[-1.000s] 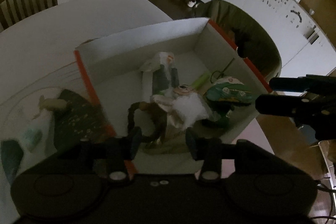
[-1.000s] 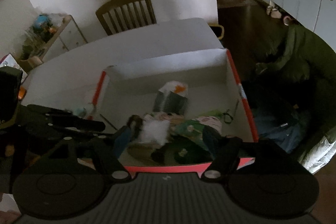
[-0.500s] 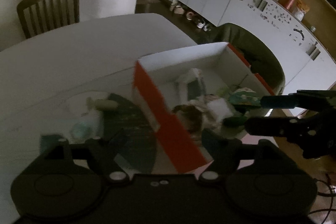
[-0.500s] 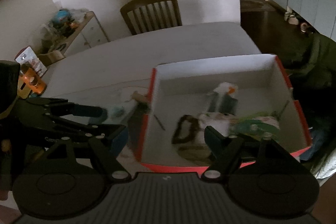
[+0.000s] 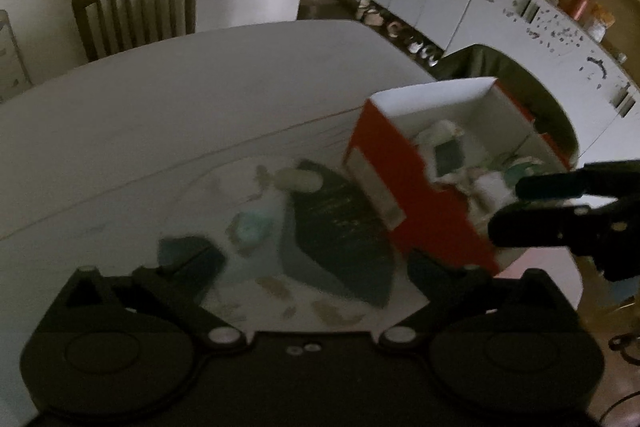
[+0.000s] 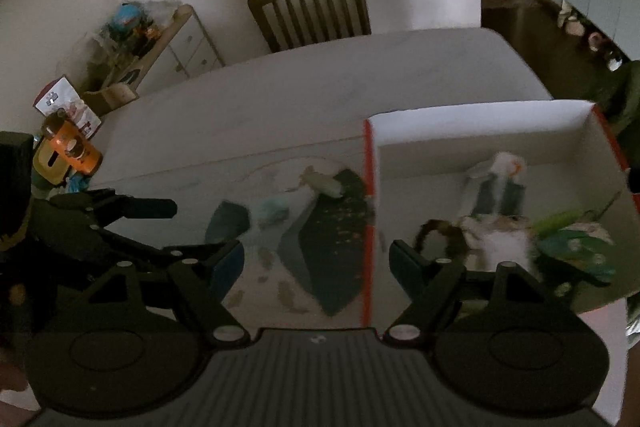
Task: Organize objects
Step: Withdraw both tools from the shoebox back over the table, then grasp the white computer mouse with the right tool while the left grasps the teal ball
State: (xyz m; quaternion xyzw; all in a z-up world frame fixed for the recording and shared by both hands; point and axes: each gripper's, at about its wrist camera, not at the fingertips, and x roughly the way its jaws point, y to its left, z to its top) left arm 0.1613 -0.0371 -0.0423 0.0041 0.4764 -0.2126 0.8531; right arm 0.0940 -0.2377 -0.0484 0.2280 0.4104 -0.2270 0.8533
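Note:
A red cardboard box (image 6: 368, 187) with a white inside holds a fluffy white toy (image 6: 504, 237), a green packet (image 6: 576, 253) and a white pouch (image 6: 496, 183). Left of it on the table lie a dark green cloth (image 6: 332, 239), a small teal thing (image 6: 272, 213), a dark teal piece (image 6: 228, 223) and a pale little figure (image 6: 324, 185). My right gripper (image 6: 316, 259) hangs open over the cloth, by the box's left wall, nothing between its fingers. My left gripper (image 5: 316, 267) is over the same cloth (image 5: 340, 227). Its jaws are opening and hold nothing.
A wooden chair (image 6: 308, 11) stands behind the white table (image 6: 320, 83). An orange bottle (image 6: 68, 151) and a cluttered low cabinet (image 6: 160, 39) are at the left. A chair draped in green (image 5: 500, 67) stands right of the box, near the table's edge.
Both grippers have swung left, from above the box's contents to above the cloth beside it. The left jaws have spread much wider. The right jaws look the same.

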